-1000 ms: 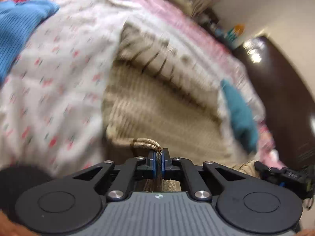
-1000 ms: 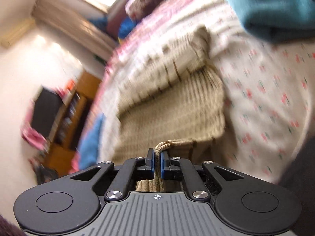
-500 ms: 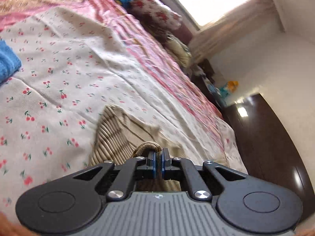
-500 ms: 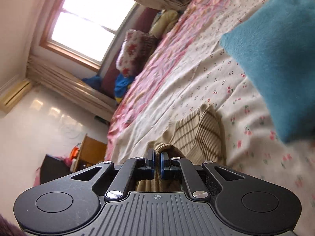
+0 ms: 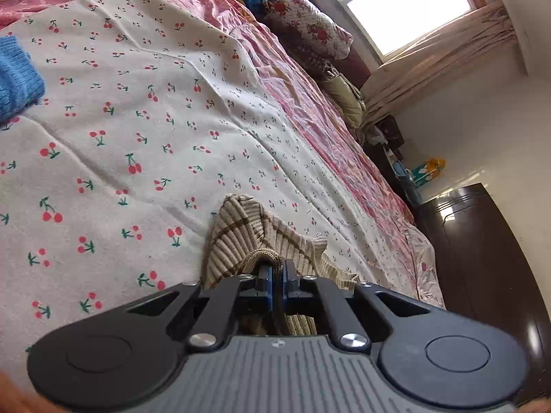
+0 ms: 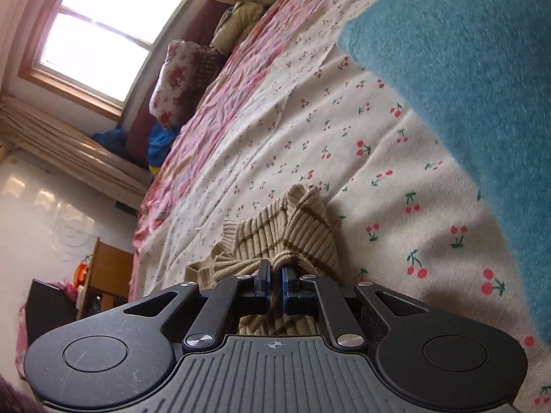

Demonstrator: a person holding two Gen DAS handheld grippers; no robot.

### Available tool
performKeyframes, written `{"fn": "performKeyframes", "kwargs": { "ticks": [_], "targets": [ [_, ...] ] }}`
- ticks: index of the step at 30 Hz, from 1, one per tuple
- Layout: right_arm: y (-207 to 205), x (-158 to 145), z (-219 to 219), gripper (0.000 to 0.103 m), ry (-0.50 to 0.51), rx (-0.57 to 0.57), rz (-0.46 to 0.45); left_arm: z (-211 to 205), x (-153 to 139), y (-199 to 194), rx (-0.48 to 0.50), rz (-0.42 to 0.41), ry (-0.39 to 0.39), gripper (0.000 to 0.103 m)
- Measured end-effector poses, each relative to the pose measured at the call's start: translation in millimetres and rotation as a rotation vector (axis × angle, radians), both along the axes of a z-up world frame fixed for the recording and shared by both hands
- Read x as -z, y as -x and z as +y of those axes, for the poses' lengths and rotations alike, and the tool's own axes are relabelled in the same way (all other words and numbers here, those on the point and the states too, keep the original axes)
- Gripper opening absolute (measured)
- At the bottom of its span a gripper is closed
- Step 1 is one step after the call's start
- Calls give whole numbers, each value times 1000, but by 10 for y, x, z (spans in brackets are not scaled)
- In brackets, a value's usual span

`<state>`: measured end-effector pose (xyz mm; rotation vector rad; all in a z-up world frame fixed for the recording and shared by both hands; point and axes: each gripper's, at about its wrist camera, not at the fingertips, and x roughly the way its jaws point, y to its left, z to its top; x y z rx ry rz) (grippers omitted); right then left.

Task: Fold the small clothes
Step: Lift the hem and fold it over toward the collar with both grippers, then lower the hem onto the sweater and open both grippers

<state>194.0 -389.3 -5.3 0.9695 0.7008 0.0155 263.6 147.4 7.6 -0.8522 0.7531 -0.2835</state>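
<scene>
A beige ribbed knit garment with brown stripes [image 5: 241, 237] lies bunched on the cherry-print sheet [image 5: 137, 130]. My left gripper [image 5: 274, 272] is shut on a fold of its edge, low over the bed. The same garment shows in the right wrist view [image 6: 292, 227], where my right gripper [image 6: 274, 277] is shut on another fold of its edge. Most of the garment is hidden under the gripper bodies.
A blue knit garment [image 5: 17, 79] lies at the left on the sheet. A teal fleece garment [image 6: 465, 86] lies to the right of the right gripper. A floral pillow [image 5: 306, 24] and window are at the far end. A dark wardrobe [image 5: 482, 275] stands beside the bed.
Both grippers have carried the held edges forward across the garment and lowered. The wide flat stretch of knit seen a second ago is now a small bunched fold in front of the fingers.
</scene>
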Motion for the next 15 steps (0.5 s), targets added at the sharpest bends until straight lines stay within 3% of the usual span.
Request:
{"fn": "performKeyframes", "kwargs": {
  "ticks": [6, 10, 13, 15],
  "targets": [
    [-65, -52, -3, 7, 8, 15, -13, 41, 0, -78, -40, -6, 37, 12],
    [-66, -15, -11, 12, -15, 23, -1, 85, 74, -76, -61, 35, 92, 15],
    [-43, -48, -17, 15, -12, 18, -15, 99, 37, -31, -76, 19, 80, 20],
    [-26, -80, -26, 26, -8, 22, -37, 117, -36, 19, -110, -14, 46, 32]
  ]
}}
